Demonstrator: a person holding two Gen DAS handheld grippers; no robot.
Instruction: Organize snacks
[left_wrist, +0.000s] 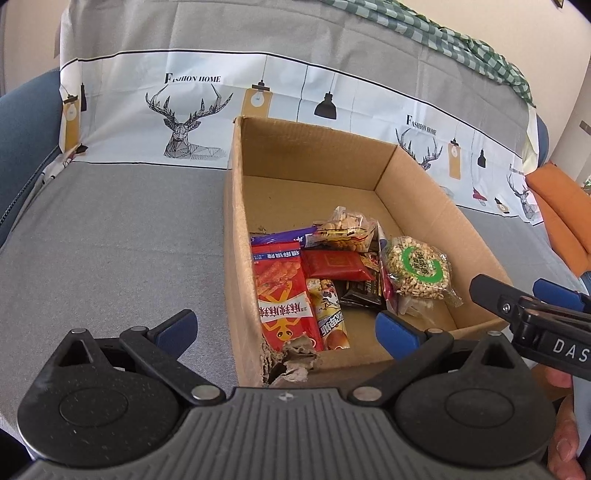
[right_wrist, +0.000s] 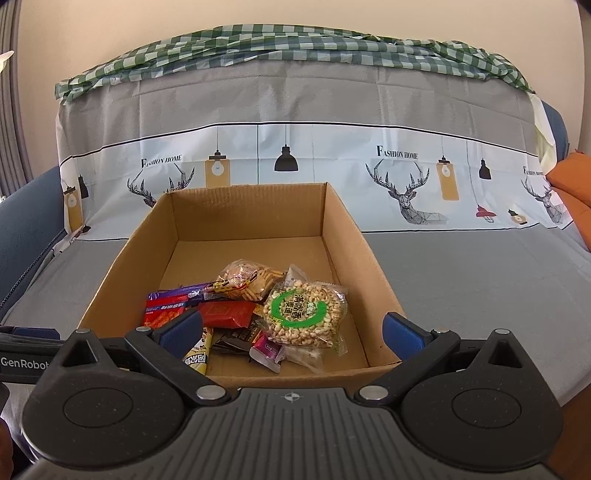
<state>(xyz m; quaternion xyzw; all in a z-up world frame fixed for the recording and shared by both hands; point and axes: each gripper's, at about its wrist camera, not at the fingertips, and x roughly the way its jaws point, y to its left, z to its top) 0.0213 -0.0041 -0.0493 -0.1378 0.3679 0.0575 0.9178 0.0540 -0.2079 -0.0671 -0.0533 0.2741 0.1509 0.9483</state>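
Right wrist view: both grippers (right_wrist: 291, 332) (left_wrist: 286, 328) spread, empty — the torn brown cardboard box (left_wrist: 236, 258) could snag a finger.

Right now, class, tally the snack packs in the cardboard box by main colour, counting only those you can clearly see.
Red packs: 2
Clear bags: 2
Purple pack: 1
Black pack: 1
Yellow pack: 1
Pink pack: 1
Total: 8
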